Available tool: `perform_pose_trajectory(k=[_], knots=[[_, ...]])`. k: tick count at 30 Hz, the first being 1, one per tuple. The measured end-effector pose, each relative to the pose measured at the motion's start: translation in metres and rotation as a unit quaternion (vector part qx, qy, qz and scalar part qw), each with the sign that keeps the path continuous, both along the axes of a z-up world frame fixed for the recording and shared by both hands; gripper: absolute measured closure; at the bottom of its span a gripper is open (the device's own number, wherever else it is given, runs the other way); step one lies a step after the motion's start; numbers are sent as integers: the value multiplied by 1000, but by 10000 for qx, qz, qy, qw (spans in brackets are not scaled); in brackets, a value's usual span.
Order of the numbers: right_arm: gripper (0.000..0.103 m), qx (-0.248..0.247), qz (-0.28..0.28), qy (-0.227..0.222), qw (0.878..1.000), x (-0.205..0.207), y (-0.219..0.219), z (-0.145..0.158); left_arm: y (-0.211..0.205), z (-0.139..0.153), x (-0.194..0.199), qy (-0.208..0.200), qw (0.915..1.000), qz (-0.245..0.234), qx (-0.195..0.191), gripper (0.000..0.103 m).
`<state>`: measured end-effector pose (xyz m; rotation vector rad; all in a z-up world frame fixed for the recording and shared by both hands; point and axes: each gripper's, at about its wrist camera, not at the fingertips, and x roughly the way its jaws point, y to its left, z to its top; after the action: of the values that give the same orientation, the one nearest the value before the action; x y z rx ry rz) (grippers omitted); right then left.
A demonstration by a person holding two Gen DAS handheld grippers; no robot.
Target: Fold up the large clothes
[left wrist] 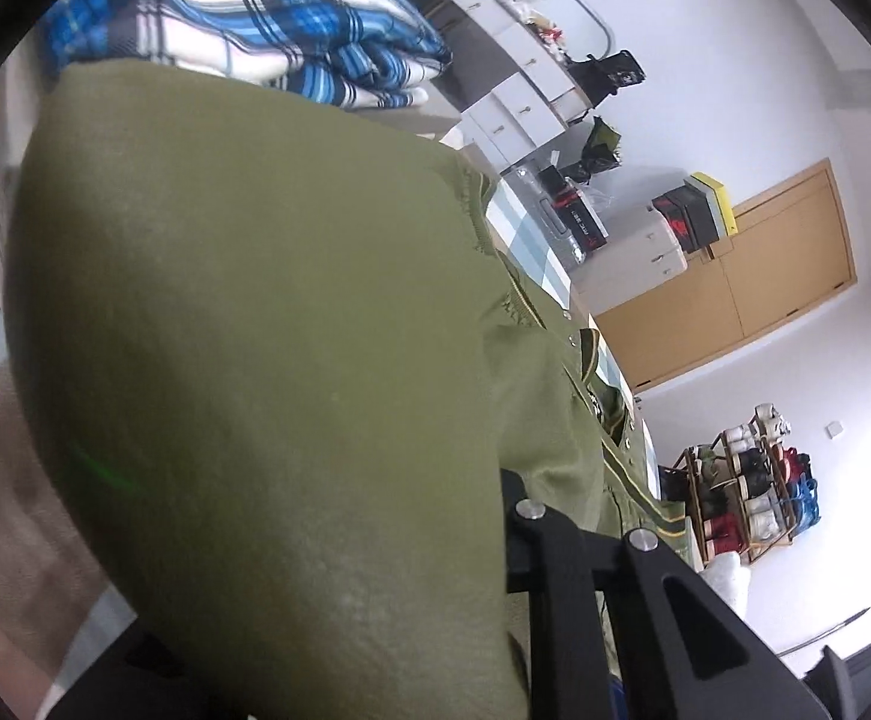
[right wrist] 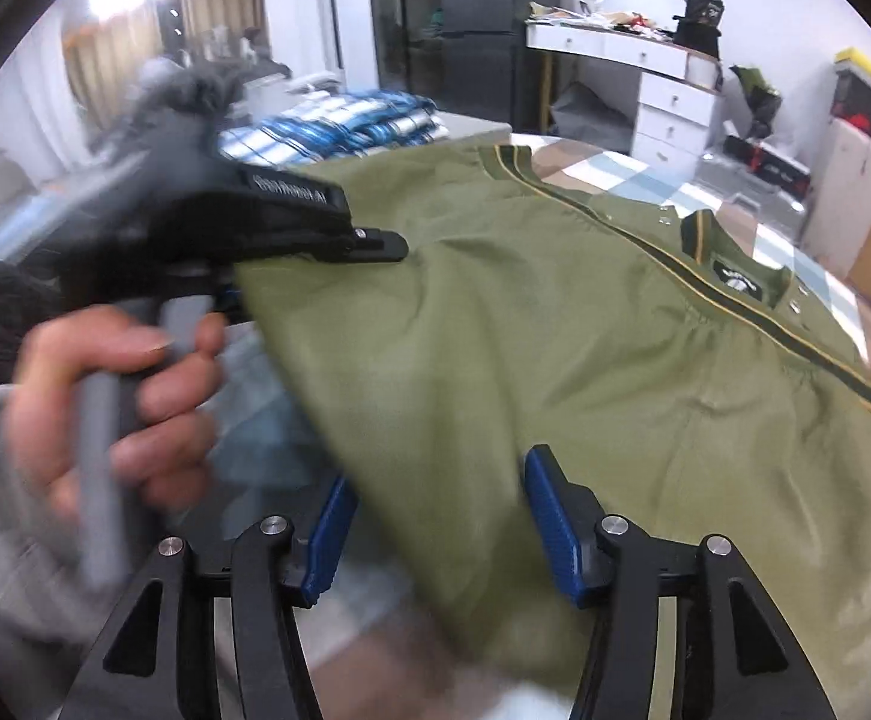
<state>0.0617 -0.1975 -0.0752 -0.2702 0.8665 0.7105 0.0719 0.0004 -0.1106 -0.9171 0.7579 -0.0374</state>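
Note:
An olive green jacket (right wrist: 555,330) with a dark, yellow-striped placket and snap buttons lies spread over a checked bed cover. My left gripper (right wrist: 375,243) is shut on the jacket's left edge and holds it lifted; in the left wrist view the raised cloth (left wrist: 243,330) fills most of the frame and hides the fingertips. My right gripper (right wrist: 438,525) is open, its blue pads (right wrist: 555,522) on either side of the jacket's near edge.
A folded blue plaid blanket (right wrist: 339,126) lies at the far end of the bed. A white desk with drawers (right wrist: 657,90) and stacked boxes (right wrist: 861,96) stand to the right. A wooden door (left wrist: 735,276) and a shoe rack (left wrist: 741,498) show in the left wrist view.

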Motion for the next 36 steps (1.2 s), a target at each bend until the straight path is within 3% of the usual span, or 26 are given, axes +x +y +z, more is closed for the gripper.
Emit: perform_pose_trajectory(k=[5,8,9,11,12,15,17,20,22,23,25,26,28,29,31,32,35,36], knots=[[40,398,-461,-198,9980,-18,-48,32,-1,14,-28,-162,9970,-85,754,90],[32,702,-1221,-386,9893,-6,-72,39,-2,21,-39,-211,9931,-115,1147,90],[34,619,-1507,-373,9859,3,-74,34,-3,26,-39,-282,9911,-137,1292,90],[71,483,-1787,-214,9825,21,-71,21,-9,36,-30,-412,9860,-182,1603,90],[77,407,-1877,-71,9814,31,-68,12,-15,42,-28,-496,9825,-219,1780,90],[79,232,-1998,552,9780,51,-57,-27,-26,57,-22,-752,9734,-342,2135,90],[78,191,-2032,594,9771,50,-57,-37,-36,64,-19,-959,9643,-492,2419,90],[79,385,-2069,713,9750,46,-68,-34,-55,79,-18,-1308,9416,-774,3003,90],[78,583,-2198,731,9711,41,-83,-26,-76,96,-17,-1596,9178,-1068,3476,90],[76,664,-2270,662,9694,37,-92,-22,-81,97,-17,-1673,9099,-1160,3615,90],[72,774,-2392,499,9666,31,-112,-10,-110,108,-15,-1887,8801,-1485,4097,90],[70,814,-2490,408,9642,26,-125,-1,-119,110,-14,-1941,8708,-1596,4227,90],[69,878,-2721,247,9579,16,-149,11,-154,117,-10,-2127,8419,-2015,4531,90],[68,916,-2887,149,9529,9,-164,18,-165,118,-8,-2174,8328,-2172,4604,90],[66,924,-3190,5,9432,-1,-187,27,-205,115,-3,-2325,8054,-2708,4732,90],[66,893,-3376,-91,9370,-8,-200,32,-218,114,0,-2348,7983,-2875,4742,90],[60,779,-3919,-284,9162,-25,-238,37,-283,87,11,-2241,7587,-3936,4683,87],[58,809,-4113,-246,9076,-28,-252,37,-296,76,12,-2171,7524,-4225,4563,82]])
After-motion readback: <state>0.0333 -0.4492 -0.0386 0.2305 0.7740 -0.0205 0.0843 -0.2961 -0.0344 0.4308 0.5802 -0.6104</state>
